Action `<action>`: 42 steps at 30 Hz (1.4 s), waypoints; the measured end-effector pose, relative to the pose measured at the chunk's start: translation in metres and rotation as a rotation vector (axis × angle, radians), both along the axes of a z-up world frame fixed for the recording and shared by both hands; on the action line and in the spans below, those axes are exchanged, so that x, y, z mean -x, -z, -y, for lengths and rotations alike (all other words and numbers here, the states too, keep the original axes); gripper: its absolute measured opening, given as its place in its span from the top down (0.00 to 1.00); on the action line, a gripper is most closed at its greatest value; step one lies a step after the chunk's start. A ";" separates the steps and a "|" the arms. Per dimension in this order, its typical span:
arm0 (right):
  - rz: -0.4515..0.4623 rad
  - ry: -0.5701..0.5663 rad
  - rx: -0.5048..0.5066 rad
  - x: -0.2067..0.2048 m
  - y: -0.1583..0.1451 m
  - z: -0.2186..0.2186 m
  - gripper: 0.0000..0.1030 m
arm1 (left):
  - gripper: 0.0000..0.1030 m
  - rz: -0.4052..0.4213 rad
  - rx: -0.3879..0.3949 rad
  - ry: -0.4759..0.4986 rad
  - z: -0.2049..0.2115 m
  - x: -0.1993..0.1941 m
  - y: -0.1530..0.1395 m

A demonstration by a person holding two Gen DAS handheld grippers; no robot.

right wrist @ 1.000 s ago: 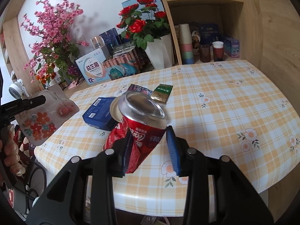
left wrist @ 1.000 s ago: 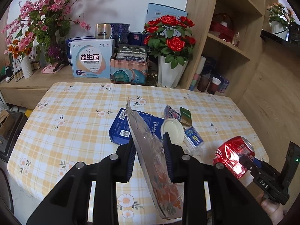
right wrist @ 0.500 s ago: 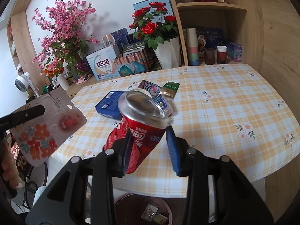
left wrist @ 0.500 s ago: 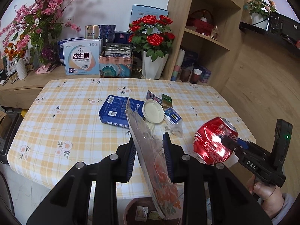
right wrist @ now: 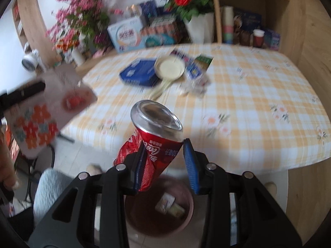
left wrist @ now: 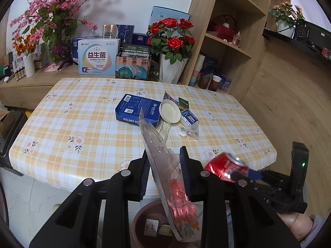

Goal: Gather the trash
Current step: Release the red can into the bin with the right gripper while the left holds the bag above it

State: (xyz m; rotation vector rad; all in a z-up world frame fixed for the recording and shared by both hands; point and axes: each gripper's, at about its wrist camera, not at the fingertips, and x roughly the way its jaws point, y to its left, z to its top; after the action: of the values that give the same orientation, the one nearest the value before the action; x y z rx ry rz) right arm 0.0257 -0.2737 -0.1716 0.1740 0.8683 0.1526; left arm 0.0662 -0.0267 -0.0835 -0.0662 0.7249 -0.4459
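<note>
Trash over bin (right wrist: 187,217), lower frame
Left gripper (left wrist: 165,173) pinches wrapper (left wrist: 165,165), right gripper (right wrist: 165,165) clamps can (right wrist: 154,140); the floppy wrapper could miss if dropped off-center.

Both claws angle downward, left claw (left wrist: 165,171) and right claw (right wrist: 165,161) each clamped.

"coffee" on blue box (left wrist: 137,110); "益生菌" on white box (left wrist: 97,59)

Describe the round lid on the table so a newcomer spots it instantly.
On the yellow checked tablecloth, find the trash cluster near the middle. The cream round lid leans against the right end of the blue coffee box. It is the only circular, plain pale item there; its neighbours are printed packets.
</note>
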 end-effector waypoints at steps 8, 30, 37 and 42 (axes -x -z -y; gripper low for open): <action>-0.124 -0.050 -0.057 0.001 0.026 -0.020 0.44 | 0.73 -0.012 0.012 -0.030 -0.016 0.007 0.006; 0.089 0.075 0.067 -0.004 -0.046 0.016 0.06 | 0.73 -0.095 -0.029 0.029 0.007 0.026 0.037; 0.124 0.110 0.070 0.003 -0.058 0.030 0.05 | 0.73 -0.121 -0.052 0.059 0.018 0.032 0.047; 0.138 0.121 0.066 0.004 -0.060 0.038 0.05 | 0.73 -0.142 -0.066 0.071 0.023 0.032 0.055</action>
State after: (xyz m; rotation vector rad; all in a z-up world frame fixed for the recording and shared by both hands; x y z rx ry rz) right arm 0.0219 -0.3114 -0.1117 0.1517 0.7225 0.0224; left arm 0.0337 -0.0499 -0.1381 -0.0100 0.8830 -0.4882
